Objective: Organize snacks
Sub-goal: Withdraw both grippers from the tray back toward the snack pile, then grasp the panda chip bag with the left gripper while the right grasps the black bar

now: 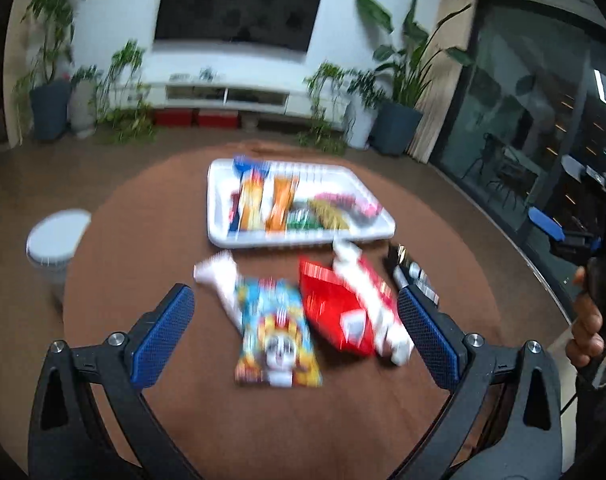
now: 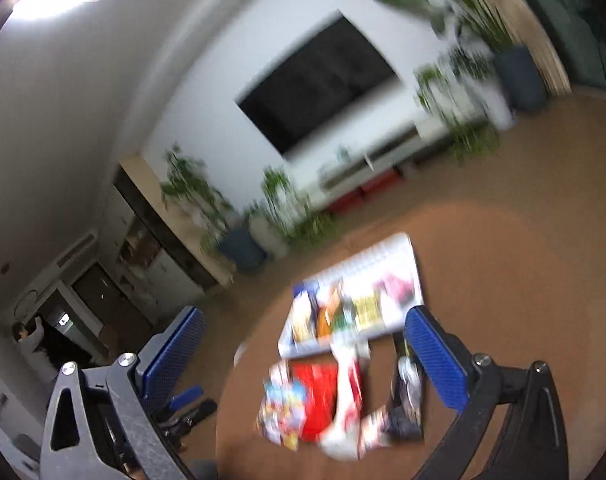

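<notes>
On a round brown table (image 1: pixel 151 248) lies a white tray (image 1: pixel 219 200) holding several snack packets. In front of the tray lie loose snacks: a colourful packet (image 1: pixel 277 332), a red bag (image 1: pixel 333 306), a red-and-white packet (image 1: pixel 373 300) and a dark packet (image 1: pixel 413 276). My left gripper (image 1: pixel 297 324) hangs above these, open and empty. In the blurred right wrist view my right gripper (image 2: pixel 303 356) is open and empty above the same pile (image 2: pixel 315 396) and tray (image 2: pixel 403 256). The right gripper's blue finger (image 1: pixel 547 224) also shows in the left view.
A white round stool (image 1: pixel 57 240) stands left of the table. A hand (image 1: pixel 591 320) grips the right tool's handle at the right edge. Potted plants (image 1: pixel 399 120), a low white cabinet (image 1: pixel 227 94) and a wall screen (image 1: pixel 239 8) line the far wall. A person (image 2: pixel 31 340) stands far off.
</notes>
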The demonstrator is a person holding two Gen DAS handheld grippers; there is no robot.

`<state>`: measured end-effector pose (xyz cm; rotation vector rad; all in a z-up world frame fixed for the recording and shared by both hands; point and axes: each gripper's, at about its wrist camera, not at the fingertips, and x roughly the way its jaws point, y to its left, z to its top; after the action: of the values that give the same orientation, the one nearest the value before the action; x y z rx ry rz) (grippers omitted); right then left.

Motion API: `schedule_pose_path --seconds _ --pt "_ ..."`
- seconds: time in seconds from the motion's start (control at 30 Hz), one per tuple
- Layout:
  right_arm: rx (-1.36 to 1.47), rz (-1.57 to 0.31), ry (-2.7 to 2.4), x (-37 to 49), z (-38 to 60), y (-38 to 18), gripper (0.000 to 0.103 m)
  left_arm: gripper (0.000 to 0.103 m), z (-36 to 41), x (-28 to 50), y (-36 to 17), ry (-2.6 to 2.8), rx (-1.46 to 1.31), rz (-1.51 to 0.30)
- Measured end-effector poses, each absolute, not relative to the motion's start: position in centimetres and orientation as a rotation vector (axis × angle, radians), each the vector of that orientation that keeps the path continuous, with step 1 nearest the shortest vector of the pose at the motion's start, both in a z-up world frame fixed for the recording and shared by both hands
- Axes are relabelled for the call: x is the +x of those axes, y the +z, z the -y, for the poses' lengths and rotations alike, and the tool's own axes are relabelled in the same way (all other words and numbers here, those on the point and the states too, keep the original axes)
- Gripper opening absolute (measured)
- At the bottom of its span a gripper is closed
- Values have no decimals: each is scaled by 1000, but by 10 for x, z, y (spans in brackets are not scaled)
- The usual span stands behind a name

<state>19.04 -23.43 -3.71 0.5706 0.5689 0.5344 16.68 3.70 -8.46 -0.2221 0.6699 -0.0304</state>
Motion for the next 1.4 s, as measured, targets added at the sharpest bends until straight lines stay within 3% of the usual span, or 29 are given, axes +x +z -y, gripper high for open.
schedule_pose_path --seconds 0.37,0.67,0.97,1.4 --pt "557 -823 496 146 233 -109 103 103 -23 149 -129 -55 -237 -790" --pt "513 -829 473 141 226 -120 103 101 -40 190 -134 -21 -210 -882" --pt "505 -835 469 142 221 -123 103 75 -49 233 -146 -39 -224 -976" --pt "520 -852 461 145 220 -130 103 55 -53 264 -177 -63 -220 -1076"
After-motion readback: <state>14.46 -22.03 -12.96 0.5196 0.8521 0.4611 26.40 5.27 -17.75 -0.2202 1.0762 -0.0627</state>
